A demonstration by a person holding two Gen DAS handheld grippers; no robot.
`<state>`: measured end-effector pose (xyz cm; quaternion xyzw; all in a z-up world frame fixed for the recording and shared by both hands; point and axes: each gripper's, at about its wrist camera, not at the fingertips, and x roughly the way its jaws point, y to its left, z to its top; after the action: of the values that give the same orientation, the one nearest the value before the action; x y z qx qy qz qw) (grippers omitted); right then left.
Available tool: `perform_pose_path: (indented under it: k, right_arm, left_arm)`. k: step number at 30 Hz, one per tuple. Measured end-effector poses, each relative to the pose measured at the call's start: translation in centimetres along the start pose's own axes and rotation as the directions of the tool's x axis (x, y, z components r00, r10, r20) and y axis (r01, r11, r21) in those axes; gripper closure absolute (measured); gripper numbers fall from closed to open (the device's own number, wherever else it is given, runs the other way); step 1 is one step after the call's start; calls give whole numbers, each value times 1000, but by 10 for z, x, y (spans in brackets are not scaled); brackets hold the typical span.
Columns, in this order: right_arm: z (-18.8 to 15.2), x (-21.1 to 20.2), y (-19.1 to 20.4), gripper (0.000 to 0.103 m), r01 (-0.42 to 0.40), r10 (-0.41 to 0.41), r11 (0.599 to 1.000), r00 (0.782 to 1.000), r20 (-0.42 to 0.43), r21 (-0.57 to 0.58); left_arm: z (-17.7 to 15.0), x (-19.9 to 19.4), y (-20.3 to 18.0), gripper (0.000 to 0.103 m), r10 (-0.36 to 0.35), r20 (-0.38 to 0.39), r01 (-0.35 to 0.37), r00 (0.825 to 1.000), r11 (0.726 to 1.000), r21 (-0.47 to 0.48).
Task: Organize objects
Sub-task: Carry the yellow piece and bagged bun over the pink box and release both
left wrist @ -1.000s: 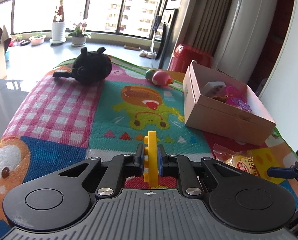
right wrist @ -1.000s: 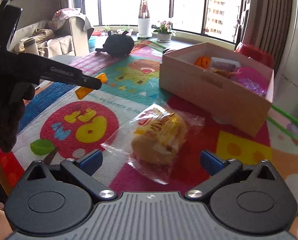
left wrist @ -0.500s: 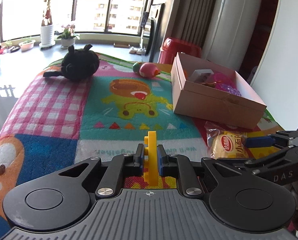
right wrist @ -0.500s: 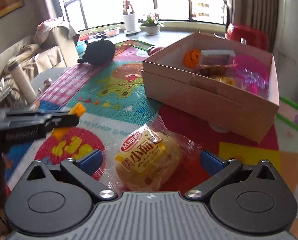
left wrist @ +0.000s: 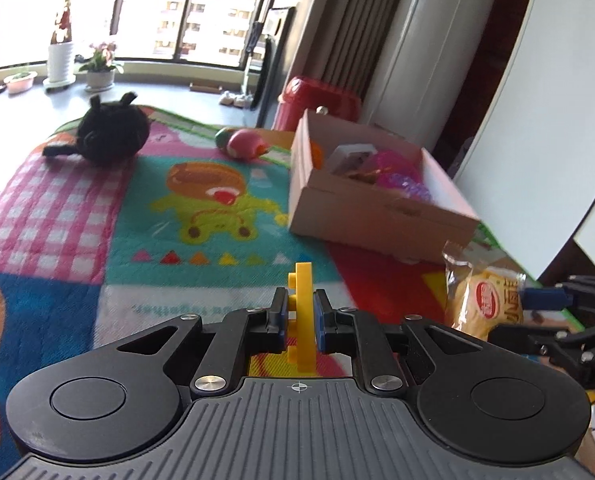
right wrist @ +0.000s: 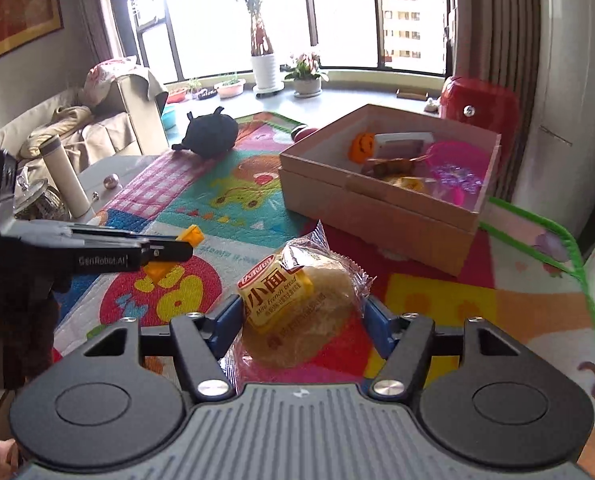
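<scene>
A red stool (left wrist: 317,92) and potted plants (right wrist: 306,76) stand by the window.

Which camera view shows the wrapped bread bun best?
The right wrist view. There the clear-wrapped yellow-labelled bread bun lies whole and sharp between the open right tongs, its label readable. The left wrist view shows the bun only small at the right edge, partly behind those tongs.

Both wrist views low, close, facing box (left wrist: 381,216), sharing mat (right wrist: 225,196)
</scene>
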<state>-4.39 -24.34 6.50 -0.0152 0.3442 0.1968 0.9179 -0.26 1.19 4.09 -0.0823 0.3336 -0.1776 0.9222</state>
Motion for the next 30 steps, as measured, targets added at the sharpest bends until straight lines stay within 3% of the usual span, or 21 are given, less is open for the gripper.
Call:
perform_pose_path:
  k: [5,7,9,11,13,16,18,21,25,28,30]
  right_arm:
    - [3,-19,-17,38,81,-81,997,995,66,2]
    - [5,-21,-23,38,81,-83,996,993,79,24]
    - [6,-22,-28,38,86,-89,995,992,85,43]
    - [6,-23,-33,38,97,-103,993,991,89,60]
    - [6,-26,-38,38,113,-120,991,988,98,72]
    - [13,-32,-48,38,123,-135,987,983,122,99]
    - [26,-30,-53,38,128,-144,985,980,135,115]
    - [59,-19,-53,38,135,-152,985,973,174,106]
    - [117,20,-46,36,151,-165,985,963,212,84]
    - [154,67,-46,14,154,-163,984,982,98,94]
    - [166,90,-41,14,180,-184,980,982,38,79]
  left_arm:
    - [74,13,-41,87,-53,139,40,989,995,93]
    - [103,29,-48,86,-118,188,107,975,992,70]
    - [125,61,-49,81,-170,158,168,973,985,27]
    - [132,90,-48,82,-118,113,119,987,993,4]
    - [127,98,-42,81,-79,127,80,989,997,-7]
    - [110,83,-22,81,-100,173,113,980,992,-64]
    - [93,69,-9,81,-78,180,89,981,995,-52]
    - [63,51,9,81,-42,138,44,990,999,-11]
    - [37,36,41,81,-26,86,32,996,997,-66]
    - [27,26,66,81,-9,94,19,996,993,-113]
    - [22,21,79,81,28,117,-15,993,993,-118]
